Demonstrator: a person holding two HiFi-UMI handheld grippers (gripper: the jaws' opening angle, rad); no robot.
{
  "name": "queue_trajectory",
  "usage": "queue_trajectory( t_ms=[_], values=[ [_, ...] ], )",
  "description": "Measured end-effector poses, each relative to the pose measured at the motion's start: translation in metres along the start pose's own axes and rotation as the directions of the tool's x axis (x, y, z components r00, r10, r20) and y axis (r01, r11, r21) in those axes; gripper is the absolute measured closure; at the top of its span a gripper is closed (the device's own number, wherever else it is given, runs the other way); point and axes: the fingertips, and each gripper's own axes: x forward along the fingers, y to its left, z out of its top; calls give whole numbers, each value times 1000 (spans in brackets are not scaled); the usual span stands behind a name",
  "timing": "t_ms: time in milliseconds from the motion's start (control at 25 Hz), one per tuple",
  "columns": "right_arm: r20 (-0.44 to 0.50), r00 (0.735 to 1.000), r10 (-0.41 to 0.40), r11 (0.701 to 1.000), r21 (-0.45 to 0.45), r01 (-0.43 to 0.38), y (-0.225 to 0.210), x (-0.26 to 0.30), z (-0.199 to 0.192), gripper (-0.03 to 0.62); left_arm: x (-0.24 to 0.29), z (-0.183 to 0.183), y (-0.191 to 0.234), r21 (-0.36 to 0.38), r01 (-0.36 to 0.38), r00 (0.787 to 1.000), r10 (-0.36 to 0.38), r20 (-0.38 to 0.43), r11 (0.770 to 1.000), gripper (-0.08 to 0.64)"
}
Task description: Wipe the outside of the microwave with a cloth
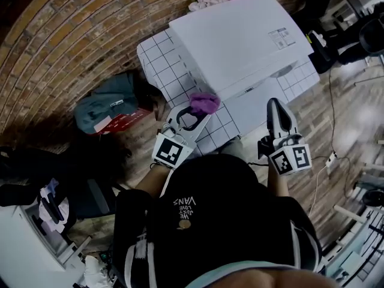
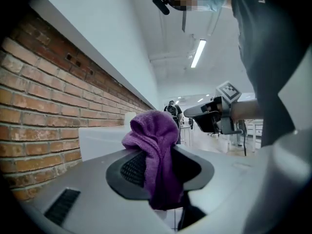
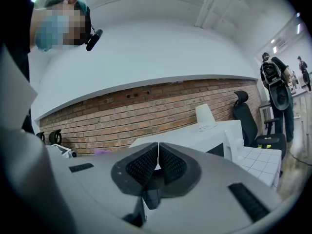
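The microwave (image 1: 234, 38), a white box, is seen in the upper centre of the head view, set on a white tiled table (image 1: 157, 56) beside a brick wall (image 1: 66, 35). The purple cloth (image 1: 204, 102) is held at the frame's centre, just below the microwave's lower left edge; whether the two touch cannot be told. The cloth is clamped between the jaws of the left gripper (image 1: 193, 117), and a bunched fold is seen standing above them in the left gripper view. The right gripper (image 1: 277, 107) is held right of centre, below the microwave, its jaws pressed together with nothing between them. A grey bag (image 1: 108, 101) is seen on the floor at the left.
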Motion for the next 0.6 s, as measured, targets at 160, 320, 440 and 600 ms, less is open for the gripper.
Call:
queue_trajectory(
  t_ms=[160,320,440,600],
  values=[
    [-6,999,-39,999,-13,39,-4,-9,2,589,6,-8,19,-61,-54,998,56,37,997,419],
    [-5,997,-77,997,-24,77,-11,-14,8,589,9,-22,52,-68,-97,995,99,16,993,419],
    [-8,996,-91,995,-30,91,-14,-14,10,589,12,-27,89,-51,-155,988,156,14,987,419],
    [-24,994,-105,994,-36,104,-17,-14,8,589,18,-23,142,-14,-220,975,220,23,975,419]
  ],
)
